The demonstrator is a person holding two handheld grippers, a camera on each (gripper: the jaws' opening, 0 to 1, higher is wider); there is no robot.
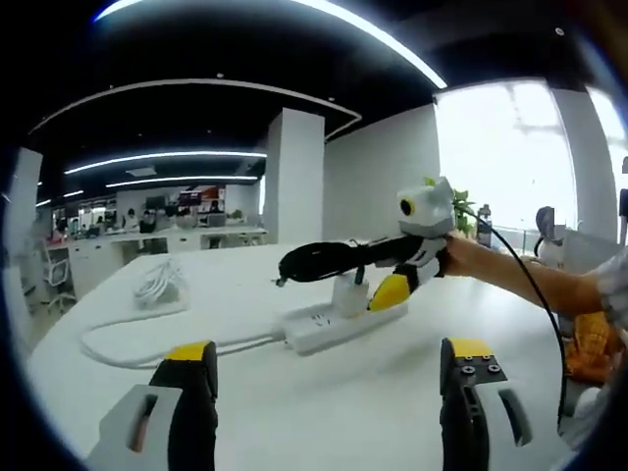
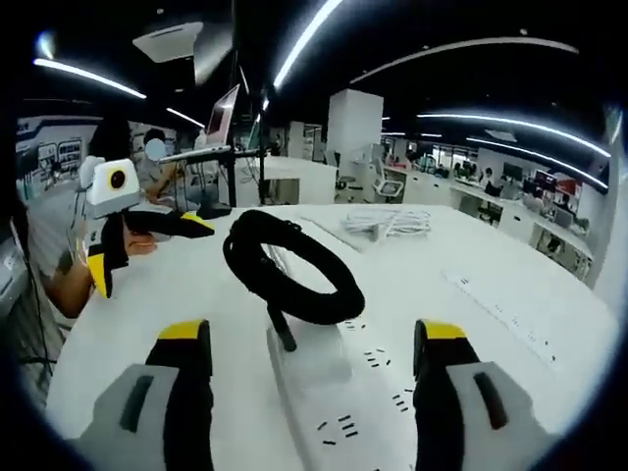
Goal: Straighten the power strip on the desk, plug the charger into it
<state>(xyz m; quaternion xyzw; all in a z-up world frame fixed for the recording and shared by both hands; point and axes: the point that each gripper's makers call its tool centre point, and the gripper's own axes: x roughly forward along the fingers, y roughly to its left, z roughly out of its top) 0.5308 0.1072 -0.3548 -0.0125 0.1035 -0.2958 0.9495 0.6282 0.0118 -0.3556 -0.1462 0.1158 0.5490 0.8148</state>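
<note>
A white power strip [image 1: 334, 324] lies on the white desk [image 1: 294, 412], its cord [image 1: 128, 355] looping off to the left. A white charger [image 1: 348, 292] stands upright on the strip, with its black cable coil [image 1: 319, 261] hanging over it. My right gripper [image 1: 397, 285] reaches in from the right, its jaws on either side of the charger. In the right gripper view, that gripper [image 2: 312, 392] is open, with the power strip [image 2: 343, 412], charger [image 2: 306, 361] and black coil [image 2: 294, 265] between its wide jaws. My left gripper [image 1: 329, 397] is open, holding nothing, short of the strip.
A bundled white cable [image 1: 162, 283] lies at the far left of the desk [image 2: 471, 324]; it is the bundle [image 2: 388, 224] beyond the strip. The left gripper [image 2: 147, 228], held by a hand, hovers at the desk's left. Office desks, chairs and a pillar stand behind.
</note>
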